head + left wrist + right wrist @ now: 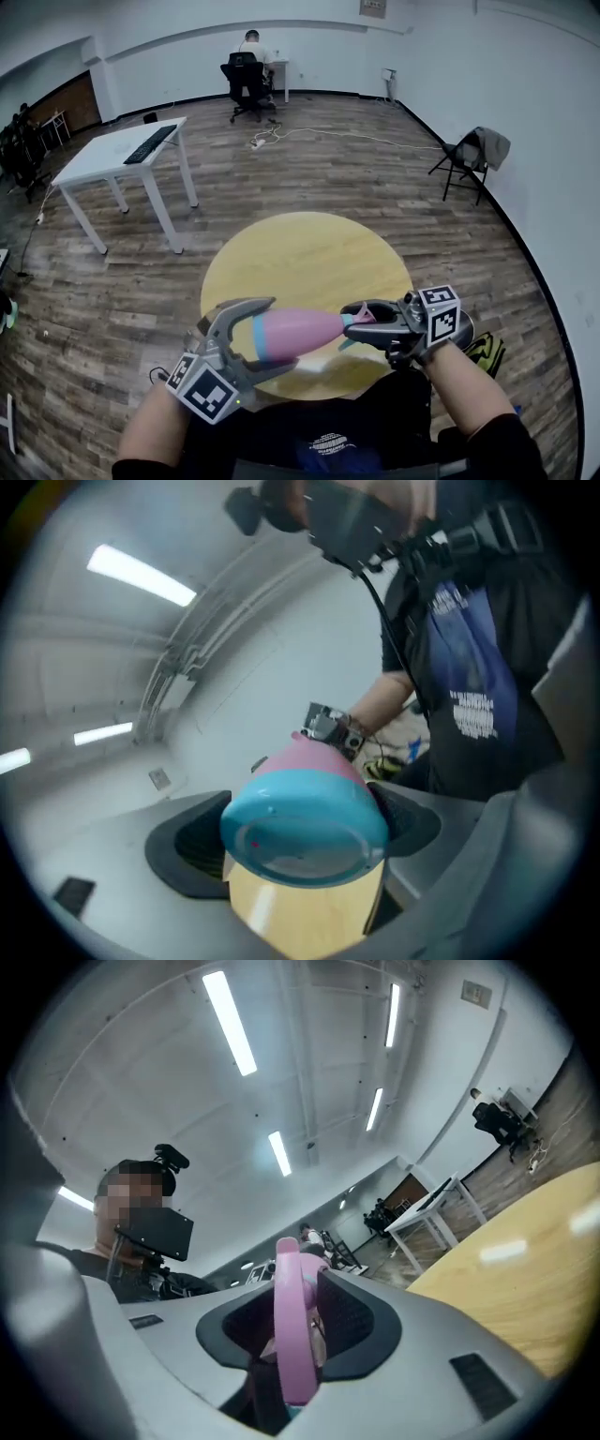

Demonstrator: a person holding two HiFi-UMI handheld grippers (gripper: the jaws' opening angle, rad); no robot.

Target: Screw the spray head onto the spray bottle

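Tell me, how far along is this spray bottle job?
Done: both parts are up off the yellow table, the pink and blue bottle clamped in the left tool and the pink spray head clamped in the right tool. In hand: the head meets the bottle's neck in mid-air. Left: screwing it tight; how far it is threaded can't be seen.

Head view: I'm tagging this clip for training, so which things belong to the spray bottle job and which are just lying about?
Job: pink and blue plastic spray bottle, in left tongs; pink plastic spray head, in right tongs.
Lying about: white rectangular desk, black keyboard, black office chair, black folding chair.
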